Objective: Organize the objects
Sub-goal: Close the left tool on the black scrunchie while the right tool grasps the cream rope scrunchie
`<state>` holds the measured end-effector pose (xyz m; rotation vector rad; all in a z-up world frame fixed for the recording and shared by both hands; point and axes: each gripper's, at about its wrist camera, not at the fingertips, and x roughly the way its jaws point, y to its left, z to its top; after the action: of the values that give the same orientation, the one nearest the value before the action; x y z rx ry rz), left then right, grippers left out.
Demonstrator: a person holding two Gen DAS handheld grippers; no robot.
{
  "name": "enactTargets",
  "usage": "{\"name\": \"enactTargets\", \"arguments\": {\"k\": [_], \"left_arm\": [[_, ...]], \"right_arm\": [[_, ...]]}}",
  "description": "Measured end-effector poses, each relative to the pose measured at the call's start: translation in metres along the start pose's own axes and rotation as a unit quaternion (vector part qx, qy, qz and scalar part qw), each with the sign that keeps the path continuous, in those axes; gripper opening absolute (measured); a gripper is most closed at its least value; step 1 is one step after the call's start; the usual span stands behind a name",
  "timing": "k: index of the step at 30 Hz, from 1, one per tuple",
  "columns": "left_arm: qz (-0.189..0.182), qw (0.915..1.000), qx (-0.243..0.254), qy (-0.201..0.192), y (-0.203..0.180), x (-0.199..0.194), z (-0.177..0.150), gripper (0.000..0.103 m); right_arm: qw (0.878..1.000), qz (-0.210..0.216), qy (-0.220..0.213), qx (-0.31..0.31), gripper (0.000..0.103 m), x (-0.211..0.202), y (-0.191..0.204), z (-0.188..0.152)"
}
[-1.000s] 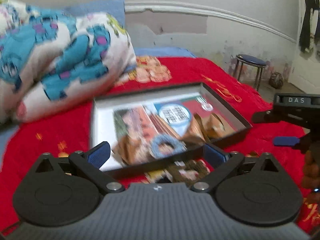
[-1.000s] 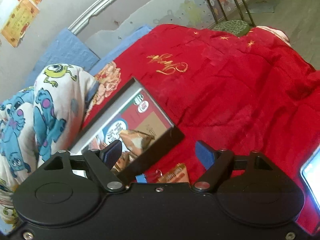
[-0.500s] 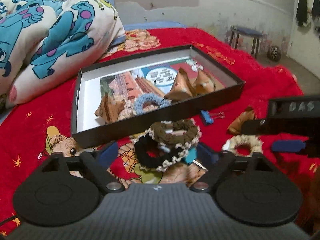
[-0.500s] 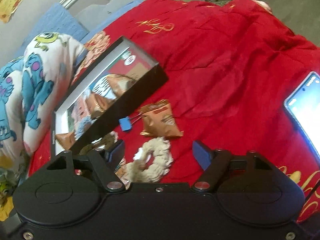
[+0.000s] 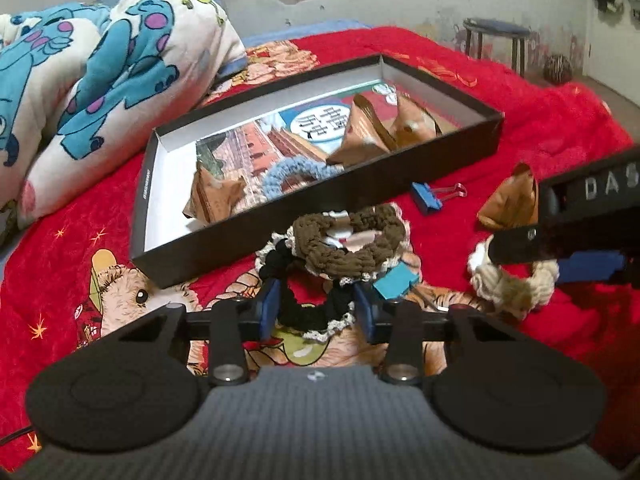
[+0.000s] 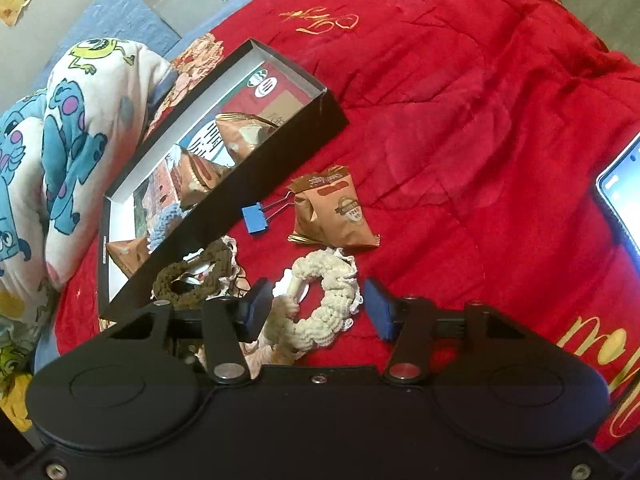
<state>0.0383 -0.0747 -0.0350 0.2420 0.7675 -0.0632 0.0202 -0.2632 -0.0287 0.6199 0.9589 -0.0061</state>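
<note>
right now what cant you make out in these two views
- Black scrunchie, left wrist view: its near loop hides behind the left gripper.
- Phone, right wrist view: cut off by the right edge.
- Cream scrunchie: contact with the right gripper jaws unclear.

Scrunchies (image 5: 348,236), clip (image 6: 255,218), packet (image 6: 334,212) before box (image 5: 400,168).

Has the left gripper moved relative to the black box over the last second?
Yes. The left gripper has pulled back from the black box and dropped over the black scrunchie, its fingers narrower, straddling it.
</note>
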Motion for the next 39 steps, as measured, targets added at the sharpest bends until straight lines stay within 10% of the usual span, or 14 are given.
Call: {"name": "enactTargets", "arguments": {"k": [4,8,15,19,39], "left_arm": [[0.008,0.9997,0.020,-0.005,-0.007,0.001,-0.003,0.046],[0.001,0.9990,0.043,-0.007,-0.013,0.002,-0.004,0.013],[0.002,0.9992,0.039,-0.002,-0.014,0.001,-0.003,0.013],[0.006,0.9995,0.032,-0.005,-0.012,-0.003,-0.002,0.013],[0.017,0.9998,-0.005,-0.002,0.001,-0.021,0.002,0.013]], "right_arm": [[1.000,-0.010,-0.003,-0.023,0.054,0.006,0.005,-0.001],[0.999,-0.028,-0.008,-0.040,0.054,0.010,0.014,-0.004],[0.997,-0.053,-0.019,-0.056,0.039,0.011,0.020,-0.007],[0.997,-0.052,-0.025,-0.060,0.013,0.008,0.022,-0.008],[0.998,0.004,-0.034,-0.043,0.013,-0.002,0.024,-0.005]]}}
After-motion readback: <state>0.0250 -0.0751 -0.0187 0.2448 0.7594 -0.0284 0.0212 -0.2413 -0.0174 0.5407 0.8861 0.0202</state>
